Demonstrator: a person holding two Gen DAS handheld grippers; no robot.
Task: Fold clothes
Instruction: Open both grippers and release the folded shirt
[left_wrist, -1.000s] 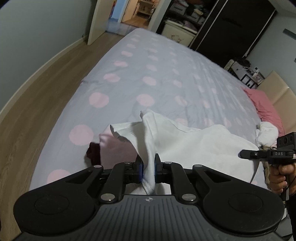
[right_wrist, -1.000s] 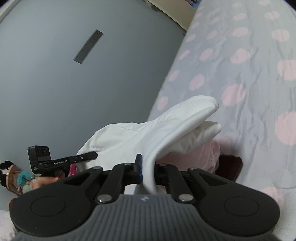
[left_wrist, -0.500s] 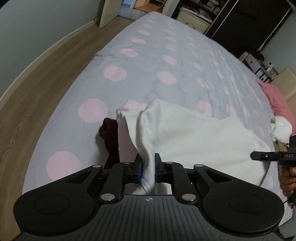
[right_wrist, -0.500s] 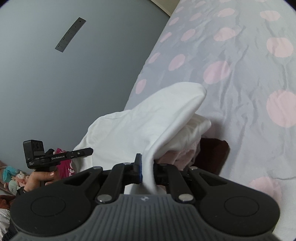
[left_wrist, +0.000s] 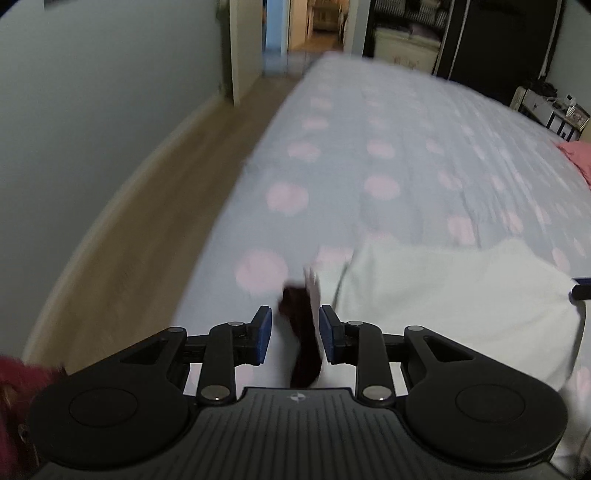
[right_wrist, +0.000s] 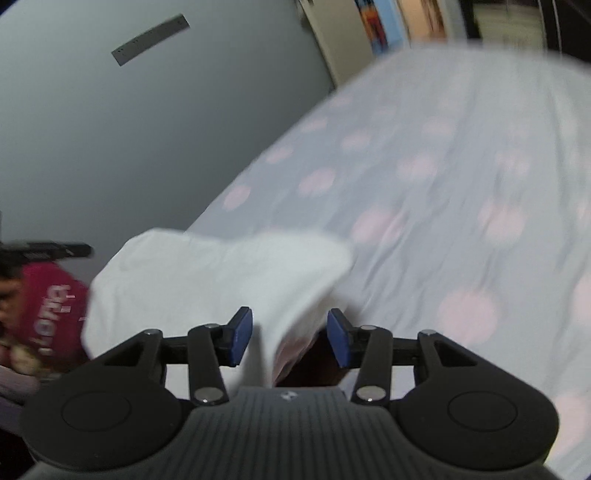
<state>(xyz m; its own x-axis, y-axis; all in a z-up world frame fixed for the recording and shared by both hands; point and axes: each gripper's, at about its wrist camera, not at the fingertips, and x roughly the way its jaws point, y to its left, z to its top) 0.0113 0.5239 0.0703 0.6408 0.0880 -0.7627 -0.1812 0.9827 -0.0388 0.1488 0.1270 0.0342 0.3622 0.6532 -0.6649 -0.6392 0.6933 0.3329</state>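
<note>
Both grippers have let go of the cloth. Left wrist view: left gripper (left_wrist: 292, 334) gapes; white garment (left_wrist: 454, 295) lies doubled on the bed (left_wrist: 406, 147). Right wrist view: right gripper (right_wrist: 284, 338) gapes astride its edge; withdraw clear without snagging.

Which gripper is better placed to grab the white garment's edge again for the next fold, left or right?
Probably the right gripper: its open jaws straddle the white cotton garment's edge. The left gripper, also open, frames a dark maroon cloth instead.
</note>
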